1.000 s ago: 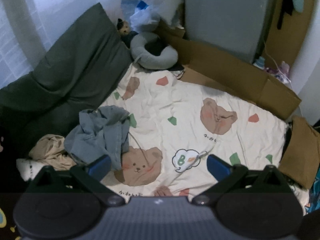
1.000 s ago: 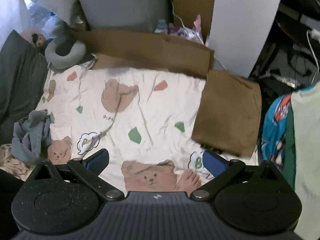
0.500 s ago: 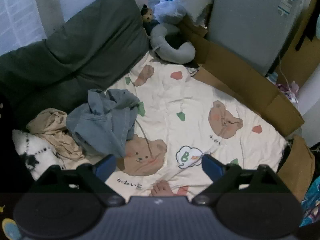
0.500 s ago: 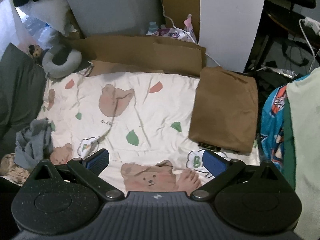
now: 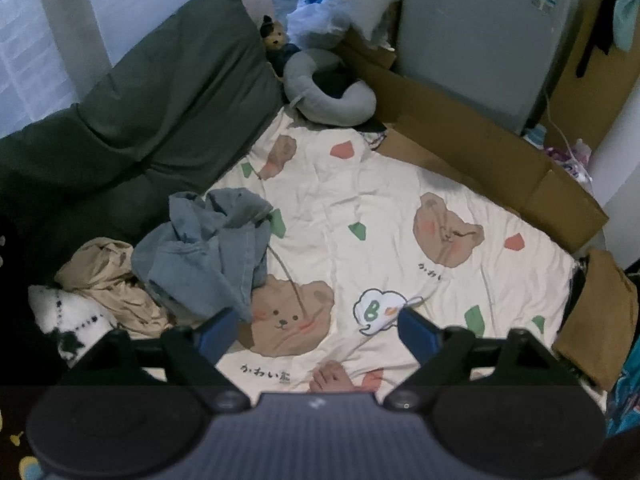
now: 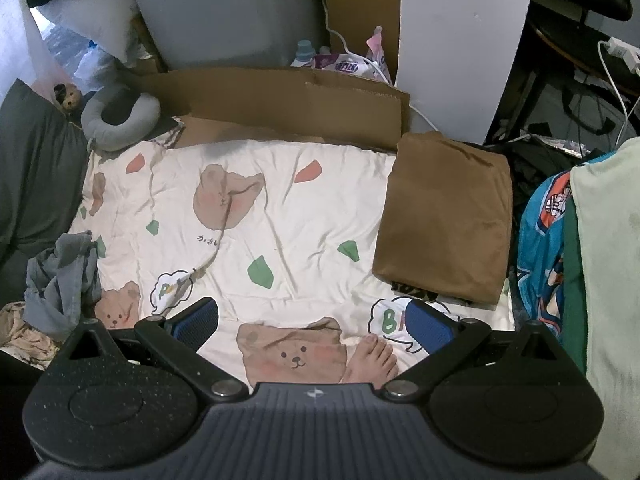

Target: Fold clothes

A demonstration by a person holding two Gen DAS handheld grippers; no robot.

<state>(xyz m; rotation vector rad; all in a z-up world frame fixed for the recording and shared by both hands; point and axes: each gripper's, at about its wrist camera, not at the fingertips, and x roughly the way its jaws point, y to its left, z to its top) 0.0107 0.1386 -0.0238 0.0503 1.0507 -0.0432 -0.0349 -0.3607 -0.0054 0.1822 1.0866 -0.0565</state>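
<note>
A crumpled blue-grey garment [image 5: 208, 248] lies on the left side of the bear-print sheet [image 5: 380, 200], partly over a beige garment [image 5: 104, 276]. My left gripper [image 5: 318, 330] hovers above the sheet, its left finger just below the blue garment's lower edge. Its jaws are closing slowly and hold nothing. My right gripper [image 6: 314, 322] stands open over the sheet [image 6: 300, 208], nothing between its fingers. A folded brown garment [image 6: 448, 216] rests at the sheet's right edge. The blue-grey garment [image 6: 60, 272] shows far left in the right wrist view.
Dark grey cushions [image 5: 160, 112] line the left. A grey neck pillow [image 5: 332, 100] and flattened cardboard [image 5: 480, 152] border the back. A person's bare foot [image 6: 372, 360] rests on the sheet near both grippers. Coloured clothes [image 6: 552, 240] hang at the right.
The left view has swung toward the clothes pile, so the blue-grey garment sits closer to the left finger. The left jaws have narrowed a little. The right view has barely shifted.
</note>
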